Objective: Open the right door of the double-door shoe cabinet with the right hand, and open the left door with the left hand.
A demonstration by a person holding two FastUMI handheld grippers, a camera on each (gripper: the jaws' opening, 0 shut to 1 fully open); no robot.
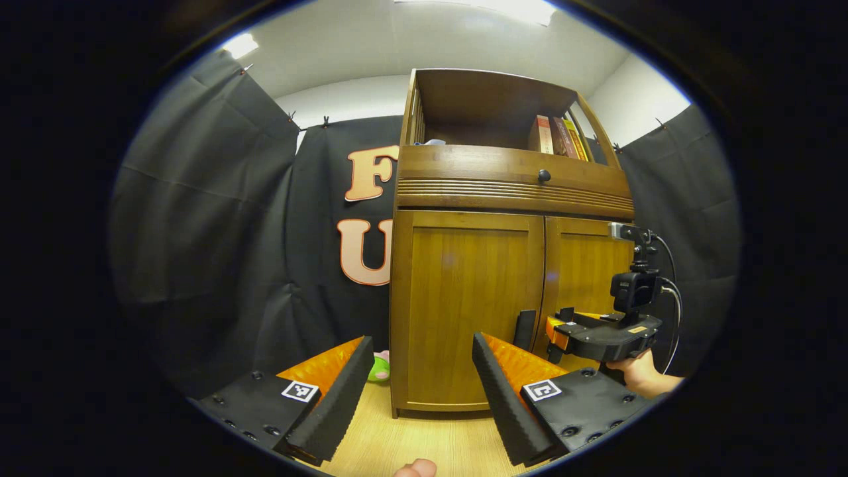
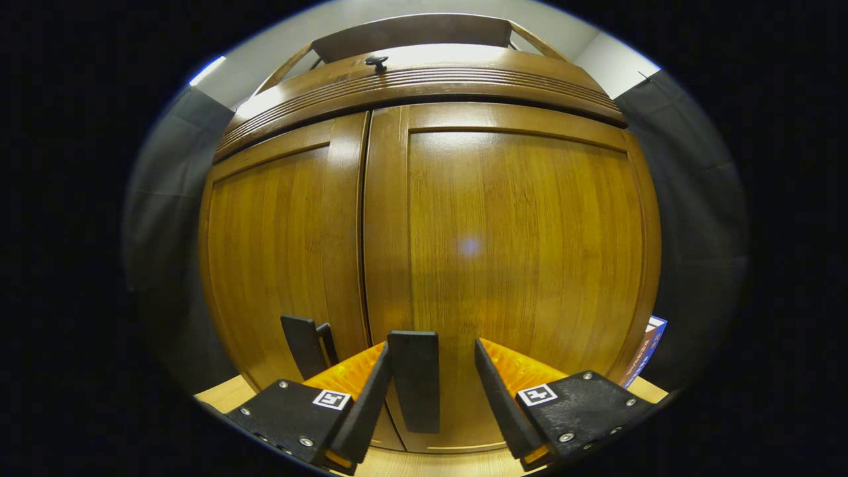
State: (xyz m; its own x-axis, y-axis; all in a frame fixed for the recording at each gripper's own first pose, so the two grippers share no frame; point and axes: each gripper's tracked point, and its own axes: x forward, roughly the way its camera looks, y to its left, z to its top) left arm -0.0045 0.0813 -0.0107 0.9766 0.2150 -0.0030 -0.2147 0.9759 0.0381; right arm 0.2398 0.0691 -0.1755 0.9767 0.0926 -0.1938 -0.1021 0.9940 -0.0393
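Right in front of me are my right gripper (image 2: 430, 397) fingers, spread open with the dark handle of the right door (image 2: 414, 387) standing in the gap between them. They are not pinching it yet. My left gripper (image 1: 421, 391) is open too and holds nothing. It hangs farther back, over the pale wood floor (image 1: 424, 444), pointing at the left door (image 1: 464, 305).

The shoe cabinet (image 1: 510, 192) stands on the floor just ahead. Both doors are shut and meet at a thin line in the middle. Each door has a flat, dark, upright handle low down near that line. The left door handle (image 2: 305, 344) is just beside the one I am reaching for.

The doors are smooth, shiny brown wood with a flat panel inside a frame. I think they are stiff and a bit heavy, and will swing on hinges at the outer edges. The wood looks slippery, so I would not push on it. The handle is the place to grab. It is thin and hard, so I should squeeze it from both sides and pull gently toward me.

Above the doors is a drawer with a small round knob (image 1: 544, 175), and books (image 1: 560, 136) sit on the top shelf.
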